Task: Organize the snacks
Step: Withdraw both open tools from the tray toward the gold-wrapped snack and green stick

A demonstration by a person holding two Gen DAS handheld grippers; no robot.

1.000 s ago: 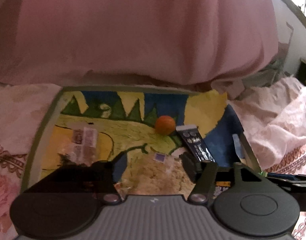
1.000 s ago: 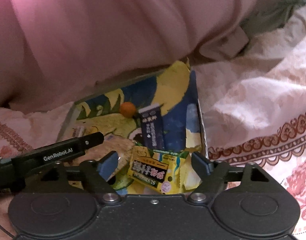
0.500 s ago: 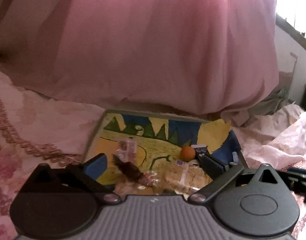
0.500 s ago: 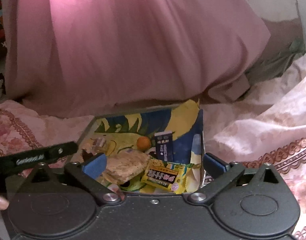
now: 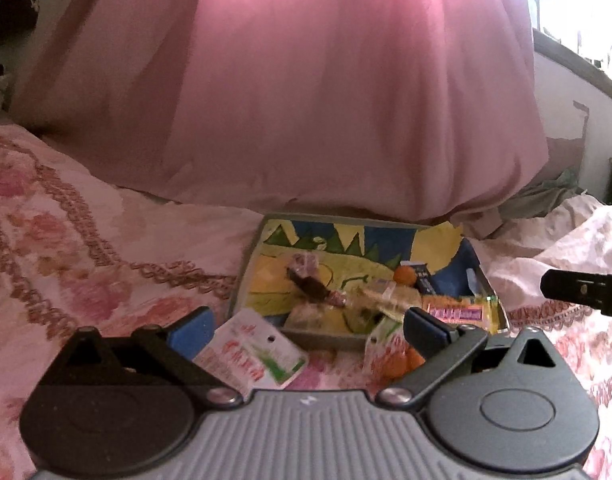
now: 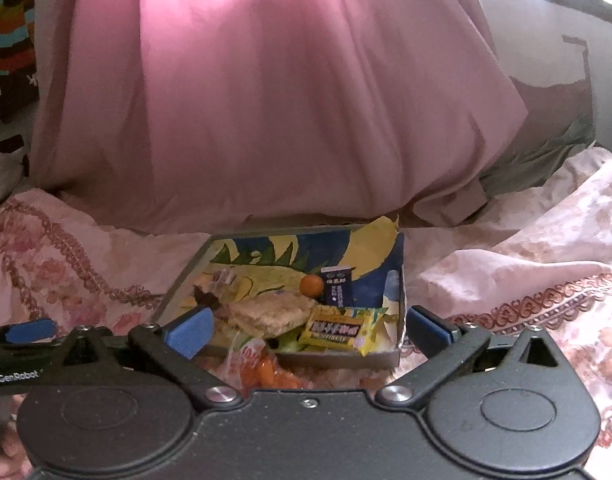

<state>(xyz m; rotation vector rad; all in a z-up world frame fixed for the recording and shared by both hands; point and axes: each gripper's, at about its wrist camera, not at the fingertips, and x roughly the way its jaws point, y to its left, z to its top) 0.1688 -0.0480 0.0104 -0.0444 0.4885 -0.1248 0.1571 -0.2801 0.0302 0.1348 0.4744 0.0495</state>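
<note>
Between picks: left gripper (image 5: 308,326) and right gripper (image 6: 308,326) both spread, empty; next grab white-green packet (image 5: 252,354) (near bedspread, left of orange-snack bag (image 6: 266,370)) for the shallow dinosaur-print tray (image 6: 338,358).

A shallow tray (image 6: 401,292) is sitting on the bed (image 6: 506,280) at the lower centre of the right wrist frame, with a large draped cloth (image 6: 266,100) rising behind it across the upper frame. Inside the tray, a round fruit (image 6: 311,285) is lying toward the back, just left of an upright packet (image 6: 337,287). In front of these, a flat cake slab (image 6: 272,312) is resting left of a wrapped bar (image 6: 342,329) at the tray's near right corner. Outside the tray, before its near wall, a bag of small fruits (image 6: 266,368) is lying on the bed. In the left wrist frame, a flat sachet (image 5: 252,354) is lying left of that bag, before the tray's near left corner.
</note>
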